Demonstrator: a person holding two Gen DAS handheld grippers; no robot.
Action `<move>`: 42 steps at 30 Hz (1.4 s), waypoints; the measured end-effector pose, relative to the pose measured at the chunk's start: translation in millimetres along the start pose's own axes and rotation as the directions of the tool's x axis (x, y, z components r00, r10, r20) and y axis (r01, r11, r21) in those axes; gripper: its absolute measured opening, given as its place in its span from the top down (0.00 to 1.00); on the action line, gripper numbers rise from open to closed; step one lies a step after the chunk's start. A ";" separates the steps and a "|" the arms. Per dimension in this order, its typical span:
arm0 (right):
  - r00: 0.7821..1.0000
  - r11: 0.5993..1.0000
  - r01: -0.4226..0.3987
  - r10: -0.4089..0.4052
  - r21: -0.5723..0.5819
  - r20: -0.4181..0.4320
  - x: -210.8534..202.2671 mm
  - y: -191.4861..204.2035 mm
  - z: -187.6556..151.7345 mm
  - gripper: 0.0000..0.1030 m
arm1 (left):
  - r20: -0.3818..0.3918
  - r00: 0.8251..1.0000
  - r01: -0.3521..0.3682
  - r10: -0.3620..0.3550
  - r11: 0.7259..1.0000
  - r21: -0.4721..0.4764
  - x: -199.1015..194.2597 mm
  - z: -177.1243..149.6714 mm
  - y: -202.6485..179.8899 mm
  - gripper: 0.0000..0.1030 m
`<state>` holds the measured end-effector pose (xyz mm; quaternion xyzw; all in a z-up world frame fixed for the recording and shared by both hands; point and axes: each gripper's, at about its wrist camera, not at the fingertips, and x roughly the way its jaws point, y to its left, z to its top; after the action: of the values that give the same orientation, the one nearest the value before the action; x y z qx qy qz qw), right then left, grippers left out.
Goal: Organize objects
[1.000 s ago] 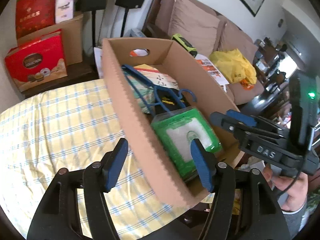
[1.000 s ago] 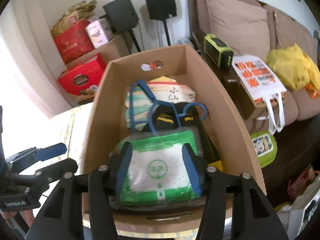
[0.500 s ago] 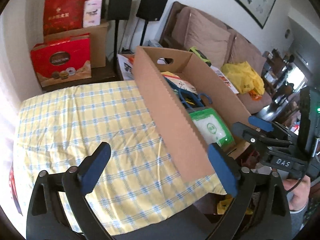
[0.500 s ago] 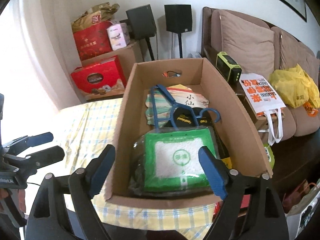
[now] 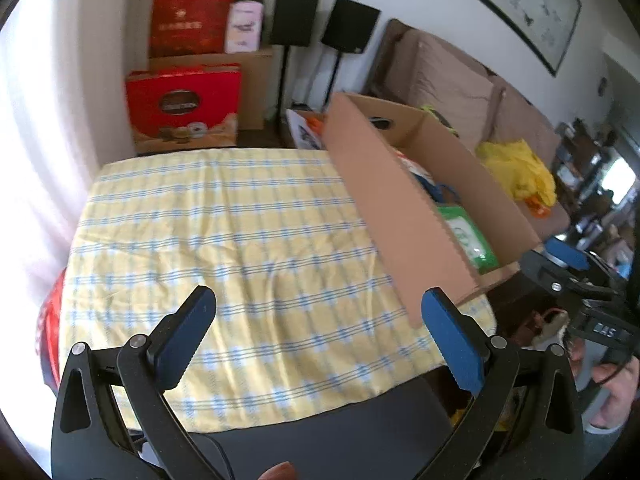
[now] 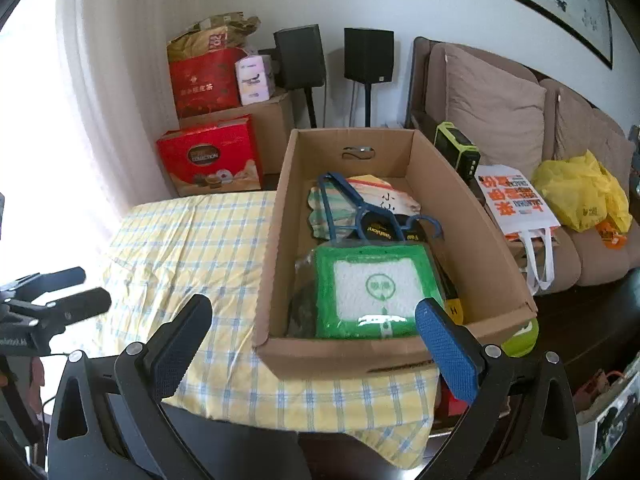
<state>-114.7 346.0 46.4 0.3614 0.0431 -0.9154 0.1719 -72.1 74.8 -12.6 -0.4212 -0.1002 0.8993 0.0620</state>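
- Cardboard box [image 6: 384, 248] sits on the right part of the counter [image 6: 192, 248], which is covered by a yellow cloth with blue checks; the box's near end reaches the counter's front edge.
- Green packet [image 6: 376, 292] with a white centre lies flat in the near end of the box, its front edge against the near wall.
- Blue hanger [image 6: 352, 210] lies behind the packet, over a black item with yellow lettering and a striped folded bag [image 6: 360, 196] toward the far end.
- Left hand-held gripper [image 5: 320, 344] has its fingers spread wide apart and grips nothing; it hangs over the front part of the bare cloth, with the box's long side wall [image 5: 400, 220] just ahead of its right finger.
- Right hand-held gripper [image 6: 312, 344] is likewise spread wide with nothing between the pads; it is in front of the box's near wall, its blue right pad [image 6: 448, 356] overlapping the box's near right corner in the view, contact unclear.
- From the left wrist view, the right gripper shows at the right edge, held by a hand [image 5: 612, 384].
- Behind the counter stand red gift boxes [image 6: 208, 160], a brown carton, and two black speakers [image 6: 368, 54] on stands.
- Brown sofa [image 6: 520, 128] to the right holds a yellow plastic bag [image 6: 576, 192] and a white tote bag [image 6: 516, 204] with orange print.
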 end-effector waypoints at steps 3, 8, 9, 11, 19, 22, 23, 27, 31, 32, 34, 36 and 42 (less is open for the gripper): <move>1.000 1.000 0.000 0.000 -0.003 0.005 -5.6 3.8 -6.9 0.00 | -0.009 0.998 -0.064 0.065 0.998 0.011 -5.8 -10.2 3.6 0.00; 1.000 1.000 0.005 -0.005 -0.016 0.020 -14.8 12.0 -17.8 0.00 | 0.024 0.996 -0.090 0.091 0.995 -0.035 -22.0 -25.8 13.1 0.00; 1.000 1.000 0.009 -0.009 -0.019 0.024 -16.5 13.8 -20.1 0.00 | 0.037 0.995 -0.091 0.093 0.995 -0.047 -25.8 -28.7 14.8 0.00; 0.999 1.000 0.015 -0.015 -0.022 0.028 -19.8 16.4 -24.1 0.00 | 0.059 0.992 -0.109 0.113 0.992 -0.059 -32.9 -34.2 17.2 0.00; 0.998 0.999 0.033 -0.032 -0.021 0.053 -31.0 22.1 -35.3 0.00 | 0.083 0.983 -0.156 0.163 0.984 -0.086 -51.0 -54.2 22.7 0.00; 0.997 0.999 0.044 -0.042 -0.024 0.057 -34.2 21.8 -37.8 0.00 | 0.085 0.980 -0.172 0.178 0.982 -0.073 -52.5 -61.1 19.6 0.00; 0.997 0.999 0.046 -0.045 -0.022 0.058 -34.8 21.5 -38.2 0.00 | 0.088 0.980 -0.175 0.180 0.982 -0.069 -51.6 -61.7 19.7 0.00; 0.996 0.998 0.057 -0.057 -0.011 0.064 -38.5 18.8 -41.4 0.00 | 0.094 0.977 -0.187 0.193 0.980 -0.062 -52.2 -64.0 16.6 0.00; 0.994 0.996 0.085 -0.084 -0.017 0.070 -42.7 17.5 -43.0 0.00 | 0.106 0.967 -0.225 0.230 0.973 -0.055 -55.9 -62.6 13.9 0.00; 0.994 0.996 0.087 -0.085 -0.015 0.071 -43.6 17.1 -43.3 0.00 | 0.105 0.968 -0.221 0.226 0.974 -0.057 -56.7 -61.9 13.6 0.00; 0.994 0.996 0.083 -0.082 -0.011 0.071 -45.3 16.0 -43.5 0.00 | 0.095 0.972 -0.210 0.216 0.975 -0.073 -58.0 -60.6 14.9 0.00; 0.994 0.996 0.084 -0.083 -0.011 0.072 -45.9 16.1 -43.3 0.00 | 0.094 0.971 -0.214 0.221 0.974 -0.079 -59.2 -61.0 15.0 0.00; 0.994 0.997 0.079 -0.078 -0.012 0.080 -49.6 17.9 -42.5 0.00 | 0.100 0.962 -0.246 0.255 0.965 -0.090 -61.9 -61.4 16.4 0.00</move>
<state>-47.3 352.0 49.5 0.3212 0.0573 -0.9348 0.1401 14.1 54.5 -8.6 -0.3822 -0.0836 0.9173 -0.0740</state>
